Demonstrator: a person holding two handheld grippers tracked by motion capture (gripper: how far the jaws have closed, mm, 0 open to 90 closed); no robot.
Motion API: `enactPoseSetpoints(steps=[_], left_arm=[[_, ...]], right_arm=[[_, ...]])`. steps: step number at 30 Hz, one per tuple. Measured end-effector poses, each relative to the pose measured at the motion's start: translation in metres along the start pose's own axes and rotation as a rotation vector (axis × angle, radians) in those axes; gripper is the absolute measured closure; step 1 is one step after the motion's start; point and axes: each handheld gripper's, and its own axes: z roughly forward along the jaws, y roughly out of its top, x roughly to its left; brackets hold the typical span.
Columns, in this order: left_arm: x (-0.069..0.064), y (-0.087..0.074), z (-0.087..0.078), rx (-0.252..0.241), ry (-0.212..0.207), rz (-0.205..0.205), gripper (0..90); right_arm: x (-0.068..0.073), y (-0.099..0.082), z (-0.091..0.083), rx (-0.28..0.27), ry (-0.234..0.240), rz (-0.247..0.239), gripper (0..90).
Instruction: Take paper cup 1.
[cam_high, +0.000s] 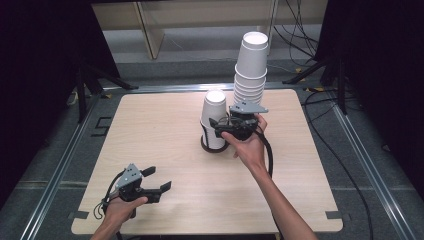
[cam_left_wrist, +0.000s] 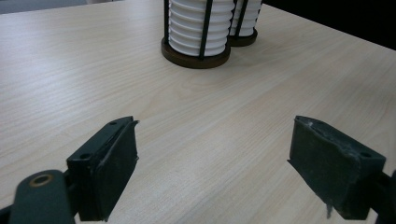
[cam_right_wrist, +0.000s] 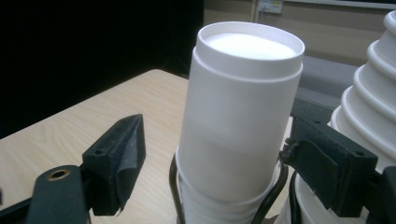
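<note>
Around the short cup stack (cam_high: 215, 117) the right gripper (cam_high: 235, 125) stands open, jaws not yet touching. Closing off-centre could tip it, or knock the tall leaning stack (cam_high: 251, 67) just beside. Both wire holders (cam_left_wrist: 196, 49) carry nested white cups. The left gripper (cam_high: 150, 182) rests open, empty, well apart.

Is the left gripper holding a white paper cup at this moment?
No, the left gripper is open above the bare light wooden table, with nothing between its jaws.
</note>
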Motion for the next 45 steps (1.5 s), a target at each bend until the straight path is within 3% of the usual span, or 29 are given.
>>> enactPoseSetpoints(steps=[5,12,13,14,16,17,19,29,32,35,40,43,45], left_arm=[[-0.001,0.000,0.001,0.003,-0.006,0.014,14.8],[-0.002,0.000,0.001,-0.002,-0.007,0.020,14.8],[-0.003,0.000,0.000,0.017,0.004,0.021,14.8],[-0.003,0.000,0.001,0.005,-0.008,0.021,14.8],[-0.005,0.000,0.000,0.026,0.001,0.026,14.8],[-0.004,-0.001,0.002,0.006,-0.010,0.026,14.8],[-0.005,0.000,0.000,0.023,-0.001,0.031,14.8],[-0.005,0.000,0.000,0.022,-0.004,0.039,14.8],[-0.006,0.000,0.000,0.019,-0.001,0.036,14.8],[-0.006,0.000,0.000,0.024,-0.005,0.046,14.8],[-0.006,0.000,0.000,0.026,-0.005,0.048,14.8],[-0.006,0.000,0.000,0.027,-0.005,0.048,14.8],[-0.006,0.000,0.000,0.027,-0.007,0.051,14.8]], right_arm=[[0.003,0.006,0.013,0.008,-0.049,0.002,19.0],[0.004,0.005,0.027,0.012,-0.073,0.075,18.7],[0.003,0.005,0.027,0.012,-0.085,0.060,18.7],[0.004,0.005,0.029,0.014,-0.084,0.080,18.9],[0.004,0.006,0.031,0.013,-0.109,0.076,18.7],[0.005,0.006,0.032,0.016,-0.118,0.079,18.7],[0.007,0.008,0.035,0.008,-0.133,0.100,18.6],[0.012,0.013,0.049,0.010,-0.203,0.085,17.2],[0.012,0.011,0.053,0.023,-0.213,0.089,18.0],[0.011,0.009,0.058,0.020,-0.202,0.136,17.2],[0.011,0.009,0.060,0.013,-0.215,0.131,18.4],[0.011,0.010,0.059,0.013,-0.203,0.158,19.5],[0.010,0.011,0.059,0.019,-0.203,0.135,20.1]])
